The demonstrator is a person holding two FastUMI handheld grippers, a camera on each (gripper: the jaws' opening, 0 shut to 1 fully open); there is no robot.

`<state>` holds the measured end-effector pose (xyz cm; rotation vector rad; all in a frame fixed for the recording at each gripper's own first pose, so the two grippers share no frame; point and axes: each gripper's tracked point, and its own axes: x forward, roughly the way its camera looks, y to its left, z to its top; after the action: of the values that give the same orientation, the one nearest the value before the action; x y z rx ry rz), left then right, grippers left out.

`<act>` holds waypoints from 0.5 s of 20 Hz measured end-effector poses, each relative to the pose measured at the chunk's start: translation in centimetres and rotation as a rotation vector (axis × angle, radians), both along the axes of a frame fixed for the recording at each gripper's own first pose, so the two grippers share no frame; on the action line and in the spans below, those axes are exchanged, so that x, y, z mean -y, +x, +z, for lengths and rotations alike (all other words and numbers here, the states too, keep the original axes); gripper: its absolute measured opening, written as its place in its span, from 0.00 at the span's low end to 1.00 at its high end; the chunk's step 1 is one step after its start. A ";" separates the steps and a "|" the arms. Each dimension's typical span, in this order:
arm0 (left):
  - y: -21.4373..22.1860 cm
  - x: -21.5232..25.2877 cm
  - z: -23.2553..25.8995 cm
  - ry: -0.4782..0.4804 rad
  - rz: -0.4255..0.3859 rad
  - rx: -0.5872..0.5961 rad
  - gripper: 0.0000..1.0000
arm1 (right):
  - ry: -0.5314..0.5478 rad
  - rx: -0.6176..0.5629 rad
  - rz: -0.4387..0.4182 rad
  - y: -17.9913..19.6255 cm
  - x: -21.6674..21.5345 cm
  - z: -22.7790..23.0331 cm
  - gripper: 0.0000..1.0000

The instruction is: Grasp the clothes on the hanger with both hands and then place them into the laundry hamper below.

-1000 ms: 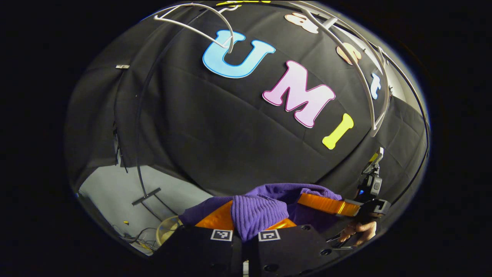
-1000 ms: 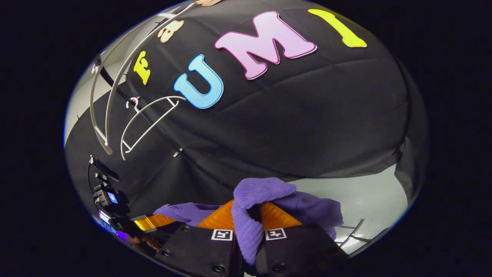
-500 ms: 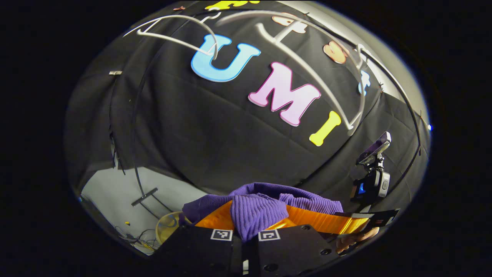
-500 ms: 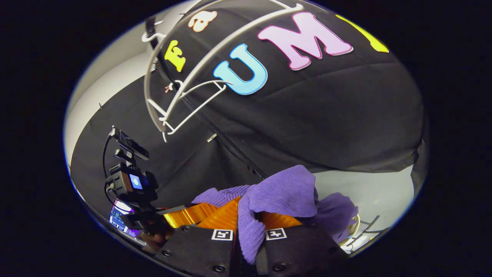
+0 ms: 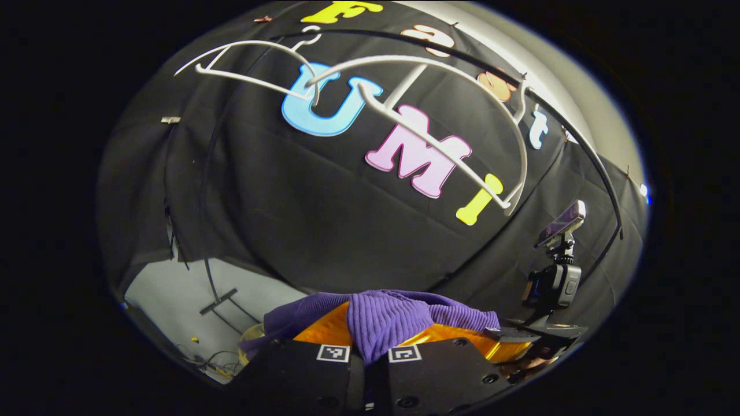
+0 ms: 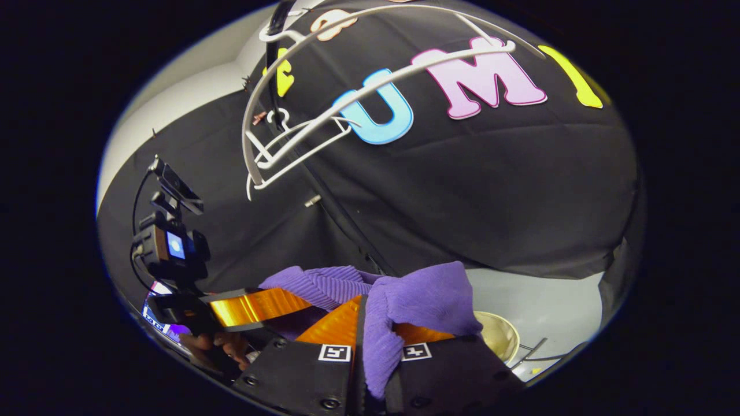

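My left gripper (image 5: 374, 341) and right gripper (image 6: 377, 346) each pinched the purple sweater (image 5: 387, 318) tight, below the bare white hanger (image 5: 404, 110).

Purple garment (image 5: 388, 318) is showing as ribbed knit cloth, matt and soft. White hangers (image 5: 404, 98) are looking like smooth plastic with a slight sheen. Booth wall cloth (image 6: 491, 190) is reading matt, creased. Floor (image 5: 173, 294) is looking smooth, pale, matt. Hamper rim (image 6: 497, 332) is appearing glossy, material unclear.
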<state>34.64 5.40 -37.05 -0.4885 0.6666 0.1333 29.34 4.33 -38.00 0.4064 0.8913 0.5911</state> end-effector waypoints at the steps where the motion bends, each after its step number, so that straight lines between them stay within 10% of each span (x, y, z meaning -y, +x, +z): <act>1: -0.4 -0.1 -0.7 -0.009 0.006 -0.023 0.10 | -0.033 -0.010 0.013 -0.6 0.1 -1.0 0.16; 10: -3.1 0.3 -6.6 -0.027 -0.020 -0.222 0.10 | -0.219 -0.100 0.068 -3.2 1.5 -5.5 0.10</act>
<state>31.55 5.10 -43.60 -0.4972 0.8912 0.1616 26.12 2.85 -43.53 0.2099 1.0577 0.5319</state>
